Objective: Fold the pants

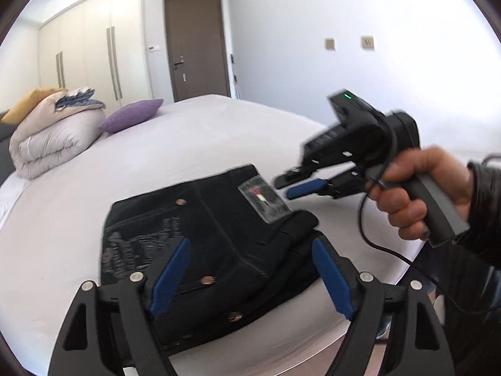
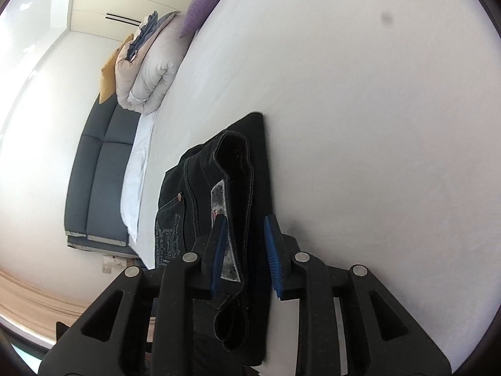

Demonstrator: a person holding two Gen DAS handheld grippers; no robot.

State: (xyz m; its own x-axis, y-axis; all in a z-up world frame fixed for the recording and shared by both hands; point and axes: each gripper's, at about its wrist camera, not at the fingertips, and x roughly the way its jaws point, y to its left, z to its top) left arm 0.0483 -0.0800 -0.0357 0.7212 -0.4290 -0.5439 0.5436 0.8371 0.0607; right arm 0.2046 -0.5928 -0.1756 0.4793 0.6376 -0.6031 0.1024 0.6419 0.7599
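Black jeans (image 1: 203,225) lie folded into a compact rectangle on the white bed (image 1: 219,131), with the waistband patch and rivets facing up. My left gripper (image 1: 250,241) hovers just above the near part of the jeans, its blue pads spread wide and nothing pressed between them. A hand holds my right gripper (image 1: 283,188) at the jeans' far right corner, fingers a narrow way apart over the sheet. In the right wrist view the folded jeans (image 2: 175,206) show lengthwise under my right gripper (image 2: 245,217), and its pads stand on either side of the waistband edge without pressing it.
A rolled duvet (image 1: 47,144) and a purple pillow (image 1: 131,114) sit at the far left of the bed. A brown door (image 1: 195,47) and wardrobes stand behind. The bed's edge runs close on the near right. A dark sofa (image 2: 94,172) lines the wall.
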